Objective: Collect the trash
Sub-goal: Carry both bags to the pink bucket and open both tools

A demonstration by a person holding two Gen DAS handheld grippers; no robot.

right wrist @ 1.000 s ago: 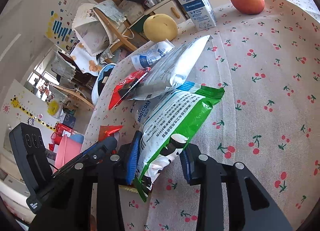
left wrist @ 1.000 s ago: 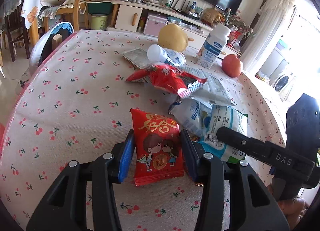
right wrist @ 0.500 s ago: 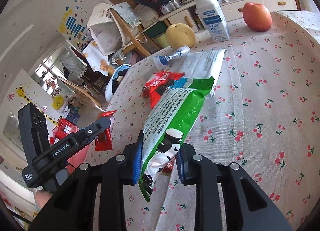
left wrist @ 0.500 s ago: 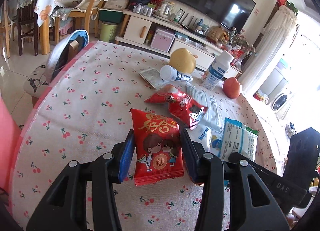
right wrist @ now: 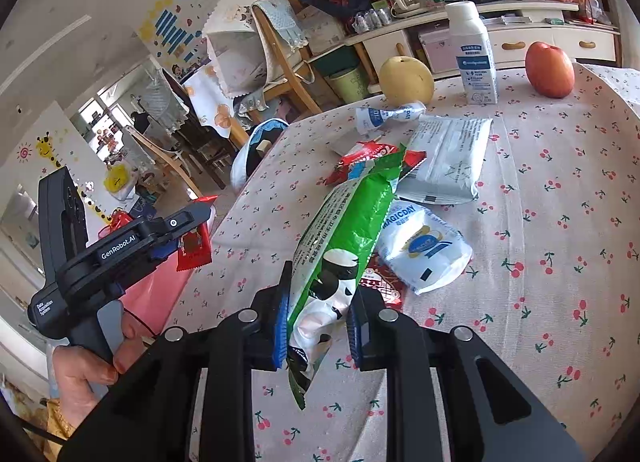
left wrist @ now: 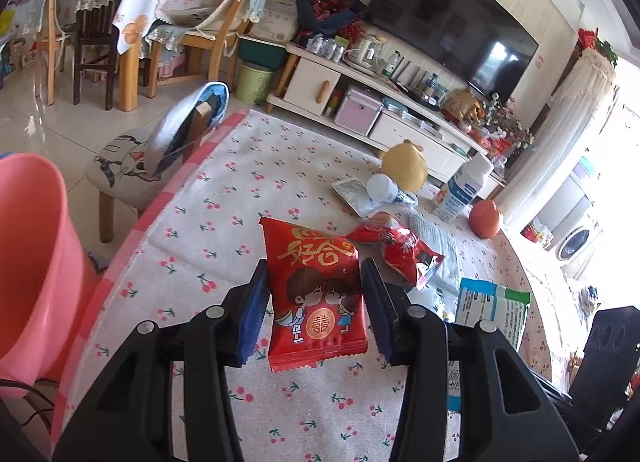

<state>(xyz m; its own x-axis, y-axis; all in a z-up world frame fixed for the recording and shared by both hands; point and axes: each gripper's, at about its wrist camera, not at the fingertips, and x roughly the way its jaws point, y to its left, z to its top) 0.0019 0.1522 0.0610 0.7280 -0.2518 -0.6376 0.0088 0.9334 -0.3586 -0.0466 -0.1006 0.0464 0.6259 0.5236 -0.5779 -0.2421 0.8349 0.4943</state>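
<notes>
**Both grippers hold wrappers above the cherry-print table**

From my remote seat, the left gripper (left wrist: pixel 316 310) is clamped on a red packet (left wrist: pixel 316 294) printed with two cartoon figures, its blue pads (left wrist: pixel 252 314) pressing both side edges; the packet hangs clear of the cloth near the table's left edge. The right gripper (right wrist: pixel 318 322) is closed tight on a green bag (right wrist: pixel 348 230) with a cow print, pinched at its lower end and crumpled between the pads, the rest slanting up and away above the table (right wrist: pixel 560 190).

In the right view a hand (right wrist: pixel 84 366) grips the left tool's handle off the table's left edge, the red packet showing at its tip. A pink bin (left wrist: pixel 28 254) stands just beside that edge, on the floor side.

Just beyond the green bag's lower end lie a white pouch (right wrist: pixel 424 250) and a scrap of red wrapper (right wrist: pixel 380 282) partly under it. Further toward the middle lie a crumpled red snack bag (left wrist: pixel 404 250) and a flat white packet (right wrist: pixel 448 162), touching each other. Past these, a small bottle (right wrist: pixel 388 116) lies on its side.

Near the far edge stand a pear (right wrist: pixel 406 78), an upright milk bottle (right wrist: pixel 474 54) and an apple (right wrist: pixel 550 70), in a row from left to right. A stool (left wrist: pixel 132 166) stands off the far left edge.
</notes>
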